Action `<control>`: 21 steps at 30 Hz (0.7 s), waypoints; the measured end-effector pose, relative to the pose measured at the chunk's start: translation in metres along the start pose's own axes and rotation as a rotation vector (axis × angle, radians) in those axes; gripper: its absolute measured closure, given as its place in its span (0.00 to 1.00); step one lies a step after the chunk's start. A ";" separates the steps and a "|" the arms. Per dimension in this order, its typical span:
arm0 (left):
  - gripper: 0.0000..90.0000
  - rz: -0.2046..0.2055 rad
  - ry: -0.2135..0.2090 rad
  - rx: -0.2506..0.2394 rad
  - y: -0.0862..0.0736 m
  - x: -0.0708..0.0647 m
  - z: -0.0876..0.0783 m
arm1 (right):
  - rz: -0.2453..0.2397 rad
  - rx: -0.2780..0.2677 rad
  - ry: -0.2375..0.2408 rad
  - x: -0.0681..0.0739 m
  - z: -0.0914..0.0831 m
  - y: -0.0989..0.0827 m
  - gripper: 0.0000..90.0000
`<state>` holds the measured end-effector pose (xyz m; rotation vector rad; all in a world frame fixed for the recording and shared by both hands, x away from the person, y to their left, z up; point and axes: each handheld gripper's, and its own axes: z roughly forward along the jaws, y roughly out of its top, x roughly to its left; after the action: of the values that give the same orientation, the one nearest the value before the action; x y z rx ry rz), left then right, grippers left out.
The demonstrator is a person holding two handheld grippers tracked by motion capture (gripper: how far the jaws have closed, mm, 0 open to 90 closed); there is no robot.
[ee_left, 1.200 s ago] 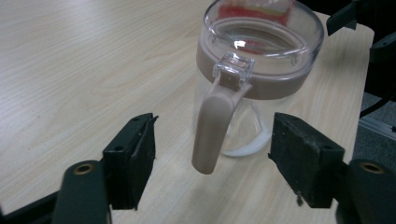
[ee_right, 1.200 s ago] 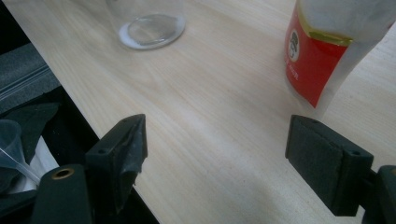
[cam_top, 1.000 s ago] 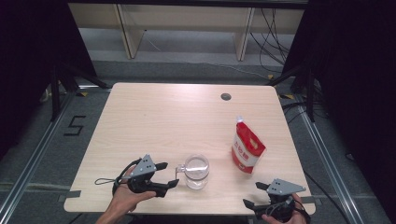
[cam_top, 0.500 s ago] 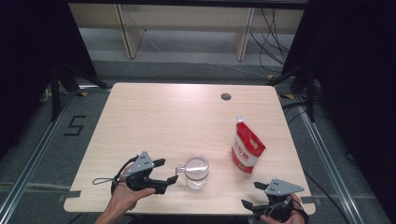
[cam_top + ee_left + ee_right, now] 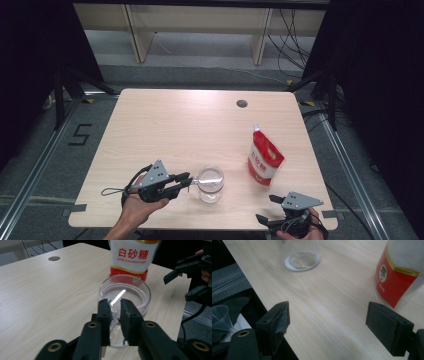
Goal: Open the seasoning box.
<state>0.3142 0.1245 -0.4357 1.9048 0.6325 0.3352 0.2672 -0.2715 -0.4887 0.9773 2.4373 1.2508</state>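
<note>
the step in hand looks like taking hold of the clear glass mug by its handle; it stands near the front edge of the pale wooden table, left of the red-and-white pouch of white granulated sugar; the left gripper reaches in level from the left, and in the left gripper view its fingers have just been closing, with the transparent handle between them; they now stand close together on it, so i judge the handle clamped, though the pads' contact on the clear glass is hard to make out; the mug looks empty.

the right gripper sits at the front right corner of the table, well apart from the mug, its fingers wide apart with nothing between them; in the right gripper view the pouch stands just ahead and the mug's base farther off.

the next move, as i judge it, calls for a steady lift or a hold of the mug with the handle kept from slipping or twisting in a narrow grip, while the right gripper goes to the pouch; the pouch is soft and may buckle.

counted: one mug, one sugar pouch, two grippers, one table; a small clear plastic funnel shows below the table edge in the right gripper view.
</note>
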 end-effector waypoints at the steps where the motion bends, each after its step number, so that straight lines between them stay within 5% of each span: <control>1: 0.94 0.012 0.001 0.007 0.002 0.000 0.002 | -0.013 -0.004 0.000 -0.001 0.000 0.001 0.23; 5: 0.98 0.011 0.007 0.021 0.004 0.001 0.009 | 0.010 -0.009 -0.005 0.002 0.000 0.001 0.23; 12: 0.99 0.031 0.005 0.048 0.002 0.004 0.015 | -0.022 -0.015 -0.010 -0.001 0.001 0.002 0.23; 21: 0.99 -0.002 0.012 0.037 -0.001 0.006 0.014 | 0.008 -0.013 0.016 0.004 0.001 0.004 0.26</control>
<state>0.3259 0.1178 -0.4422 1.9382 0.6524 0.3364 0.2664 -0.2672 -0.4858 0.9788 2.4362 1.2802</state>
